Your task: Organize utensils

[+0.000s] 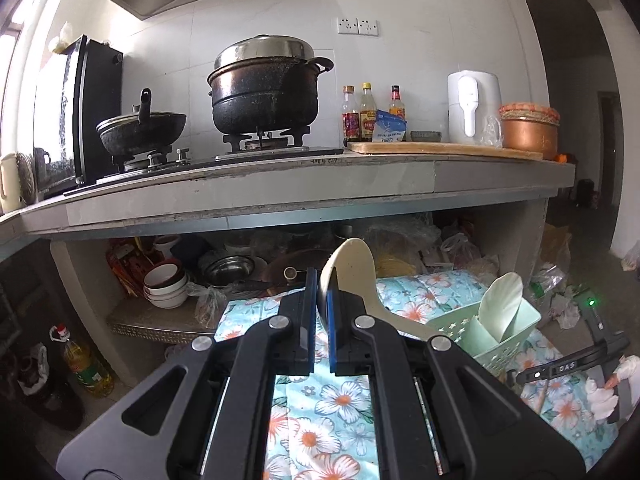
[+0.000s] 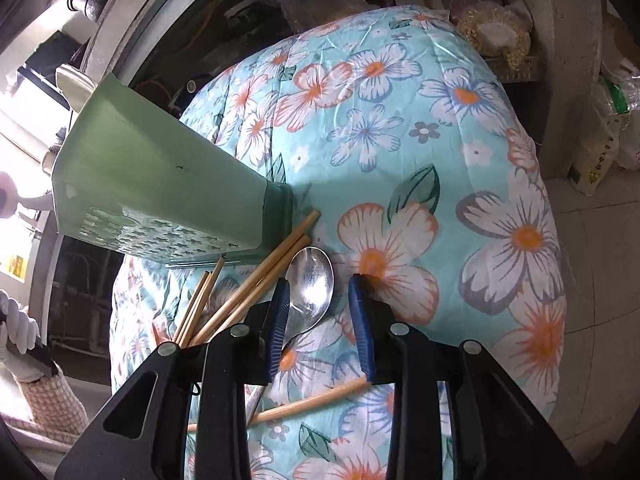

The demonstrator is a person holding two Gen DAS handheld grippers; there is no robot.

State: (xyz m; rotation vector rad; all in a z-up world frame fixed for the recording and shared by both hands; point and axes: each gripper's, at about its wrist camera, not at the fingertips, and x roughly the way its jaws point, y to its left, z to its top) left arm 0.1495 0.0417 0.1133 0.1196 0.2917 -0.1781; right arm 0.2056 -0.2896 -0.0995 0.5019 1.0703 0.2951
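Note:
My left gripper (image 1: 322,300) is shut on a cream rice paddle (image 1: 352,272), held upright above the floral cloth (image 1: 320,400). A green utensil basket (image 1: 500,340) stands to its right with a pale green scoop (image 1: 500,304) in it. In the right wrist view the basket (image 2: 160,184) stands at the left. My right gripper (image 2: 320,312) is open just above the cloth (image 2: 440,140), its jaws on either side of a metal spoon (image 2: 312,280). Several wooden chopsticks (image 2: 256,280) lie beside the spoon; one more chopstick (image 2: 316,402) lies under the gripper.
A concrete counter (image 1: 280,196) with a gas stove, a black pot (image 1: 266,92), a wok (image 1: 142,128), bottles and a white kettle (image 1: 474,106) stands behind. Bowls (image 1: 166,284) and bags fill the shelf below. Oil bottles (image 1: 86,364) stand on the floor at left.

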